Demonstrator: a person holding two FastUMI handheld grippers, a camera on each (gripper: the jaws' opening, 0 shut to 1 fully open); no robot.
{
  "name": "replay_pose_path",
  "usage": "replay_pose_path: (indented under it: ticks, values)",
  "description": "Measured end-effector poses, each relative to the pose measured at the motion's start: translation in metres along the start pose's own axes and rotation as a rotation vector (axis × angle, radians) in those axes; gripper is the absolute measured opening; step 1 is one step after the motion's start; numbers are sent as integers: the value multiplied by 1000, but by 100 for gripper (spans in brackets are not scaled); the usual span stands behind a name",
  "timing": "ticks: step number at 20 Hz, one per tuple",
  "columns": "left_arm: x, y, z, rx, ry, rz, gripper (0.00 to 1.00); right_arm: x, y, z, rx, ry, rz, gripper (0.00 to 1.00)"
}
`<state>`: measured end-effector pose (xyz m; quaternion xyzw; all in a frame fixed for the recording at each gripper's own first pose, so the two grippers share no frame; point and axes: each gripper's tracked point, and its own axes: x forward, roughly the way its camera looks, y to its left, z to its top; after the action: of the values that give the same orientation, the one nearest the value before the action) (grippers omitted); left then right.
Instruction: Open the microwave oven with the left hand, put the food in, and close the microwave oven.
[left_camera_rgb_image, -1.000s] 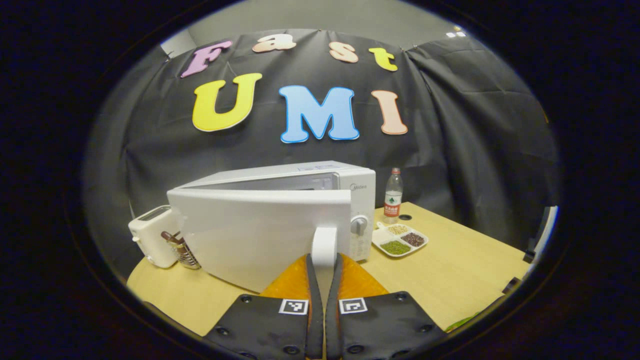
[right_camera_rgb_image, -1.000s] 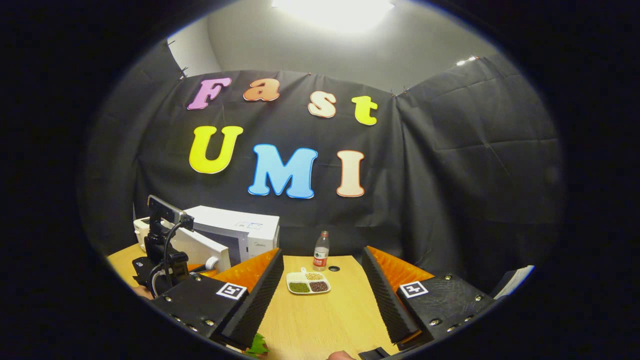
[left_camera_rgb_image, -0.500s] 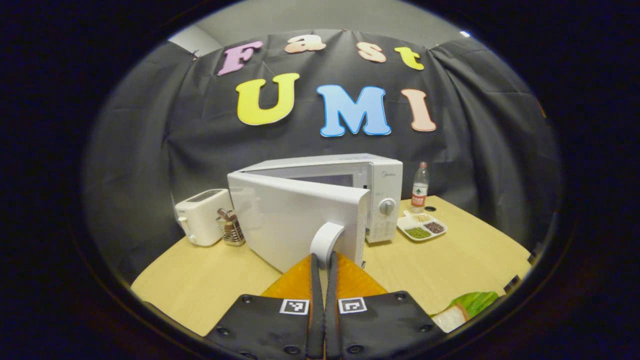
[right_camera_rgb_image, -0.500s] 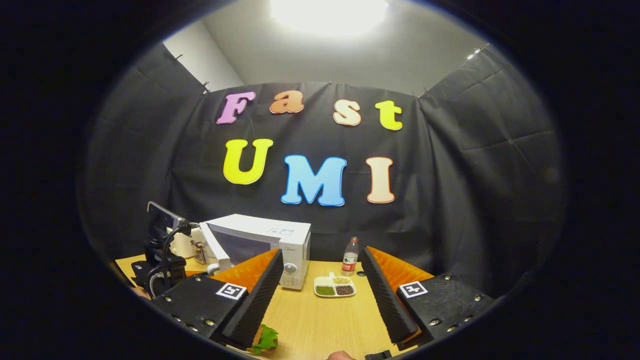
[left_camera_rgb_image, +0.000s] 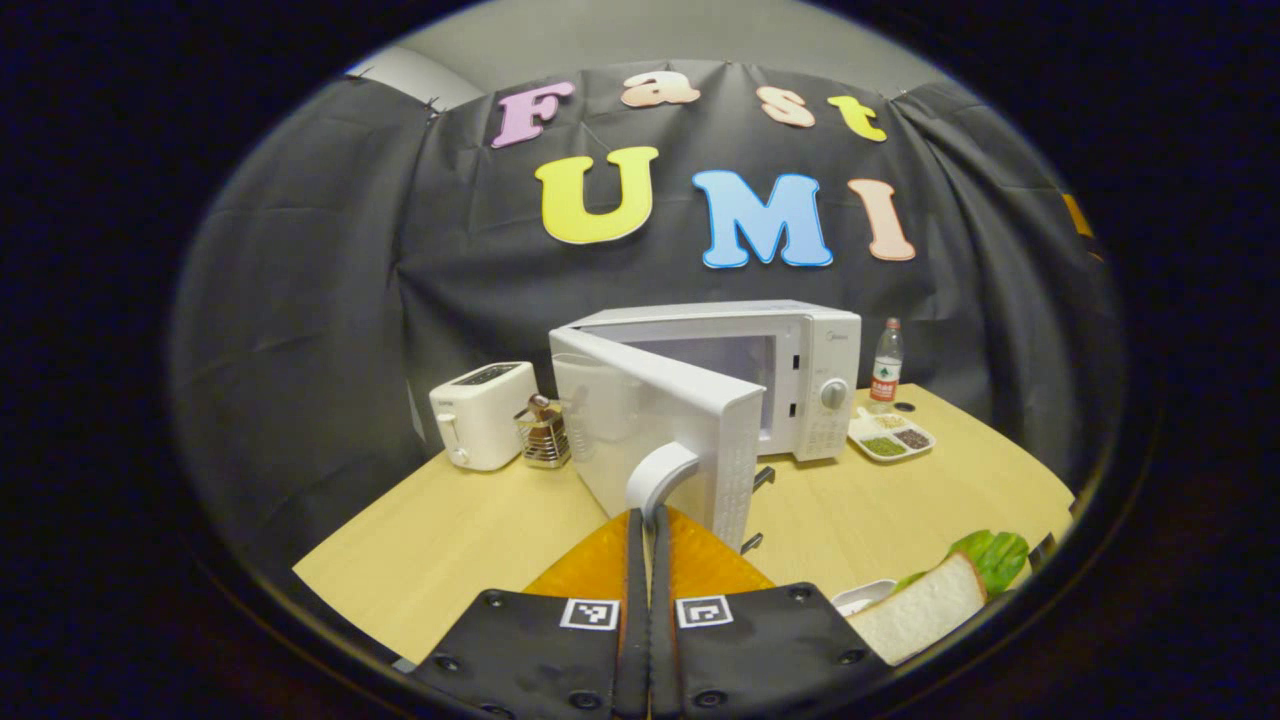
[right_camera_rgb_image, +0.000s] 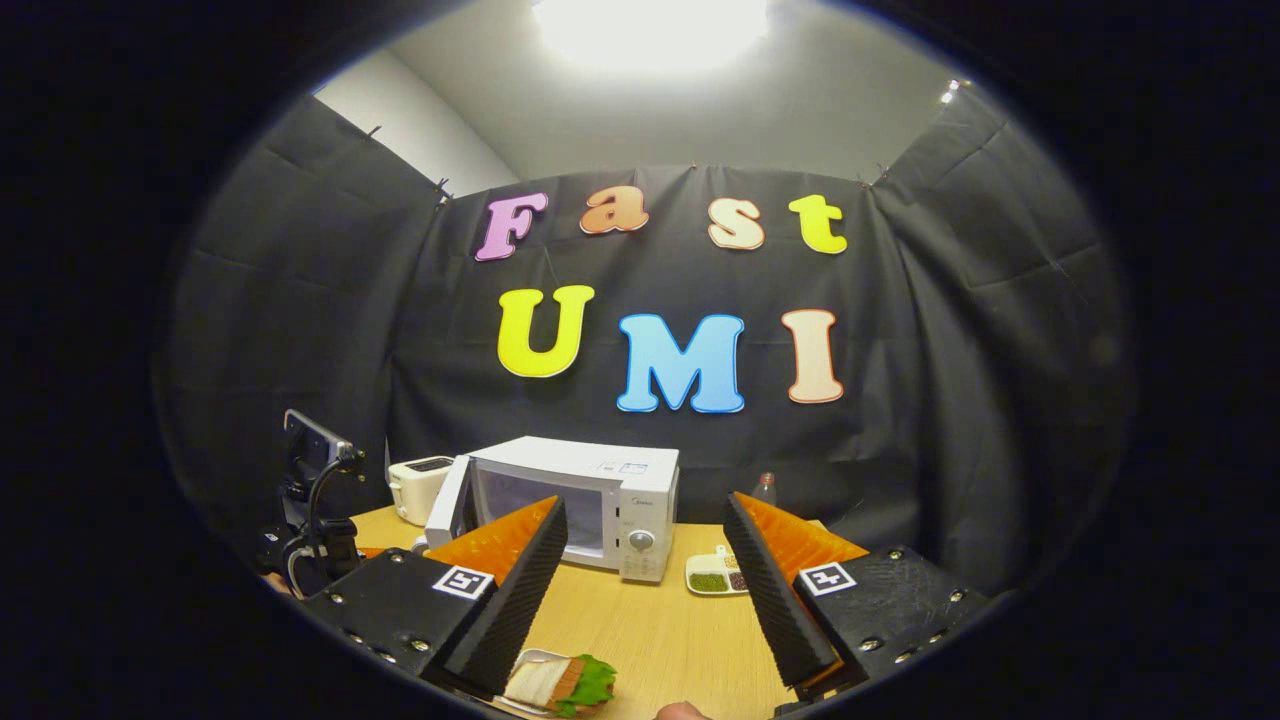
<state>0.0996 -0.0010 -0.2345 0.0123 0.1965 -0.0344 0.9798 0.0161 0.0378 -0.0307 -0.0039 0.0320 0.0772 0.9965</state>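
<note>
Left gripper (left_camera_rgb_image: 645, 515) fingers pressed together on the curved white door handle (left_camera_rgb_image: 656, 478) of the microwave (left_camera_rgb_image: 805, 375). Right gripper (right_camera_rgb_image: 645, 560) fingers spread wide apart, holding nothing, hovering above the table (right_camera_rgb_image: 650, 625).

Microwave white, boxy, knob on the right control panel. Its door (left_camera_rgb_image: 650, 420) is swung well open toward the left gripper view's camera, hinged at the left, cavity visible behind it.

Food is a sandwich (right_camera_rgb_image: 560, 682), bread with green lettuce, on a small white plate at the table's near edge, below the right gripper.

Table is light wood. White toaster (left_camera_rgb_image: 480, 413) and a wire holder (left_camera_rgb_image: 543, 435) left of the microwave; divided dish of beans (left_camera_rgb_image: 890, 438) and a water bottle (left_camera_rgb_image: 885, 365) right of it. Black cloth wall behind, bright ceiling light above.

Bare tabletop between sandwich and microwave.
</note>
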Motion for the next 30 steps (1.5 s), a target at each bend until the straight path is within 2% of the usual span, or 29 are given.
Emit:
replay_pose_path:
  ticks: [1, 2, 3, 6, 7, 8, 11, 12, 13, 15, 16, 17, 18, 19, 20, 22, 26, 27, 28, 30]
  values:
    - [-1, 8, -3, -10, 3, 1, 12, 1, 9, 0, 1, 0, 4, 95]
    - [-2, 17, -5, -17, 7, 2, 12, 2, 18, 2, 7, -1, 9, 95]
    - [-7, 28, -9, -23, 10, 4, 7, 3, 28, 2, 9, -3, 16, 95]
    - [-12, 64, -14, -24, 12, 21, 7, 8, 56, 0, -2, 6, 27, 95]
    - [-13, 78, -18, -20, 14, 27, 2, 7, 66, 0, 3, 5, 31, 95]
    - [-14, 91, -19, -19, 14, 30, 7, 8, 75, 3, 6, 0, 32, 95]
    - [-13, 131, -24, -14, 18, 54, 7, 11, 100, 3, 3, 3, 34, 95]
    - [-11, 144, -24, -16, 19, 67, 12, 12, 106, 4, 1, 0, 32, 95]
    - [-12, 157, -25, -21, 21, 79, 7, 14, 111, 4, -2, 0, 29, 95]
    - [-9, 181, -27, -40, 26, 94, 7, 16, 124, 4, -3, 0, 24, 95]
    - [-5, 190, -27, -44, 26, 98, 12, 17, 129, 4, -4, 1, 19, 95]
    - [-3, 201, -29, -47, 26, 101, 12, 19, 134, 2, -6, 6, 14, 95]
    - [-2, 210, -29, -48, 24, 102, 7, 21, 139, 0, -8, 11, 9, 95]
    - [1, 219, -29, -51, 24, 105, 7, 21, 143, -1, -9, 15, 2, 95]
    - [3, 230, -30, -50, 21, 108, 12, 23, 146, -2, -11, 20, -4, 95]
    - [6, 244, -32, -49, 17, 109, 7, 25, 153, -6, -16, 29, -17, 95]
    - [4, 258, -20, -5, -17, 111, 7, 29, 155, -5, -33, 39, -29, 95]
    - [2, 251, -19, -4, -22, 93, 5, 29, 152, -5, -32, 38, -31, 95]
    - [-3, 250, -16, -2, -21, 99, 7, 31, 148, -4, -30, 35, -29, 95]
    - [-13, 260, -14, -9, -28, 141, 33, 34, 138, -5, -26, 47, -18, 95]
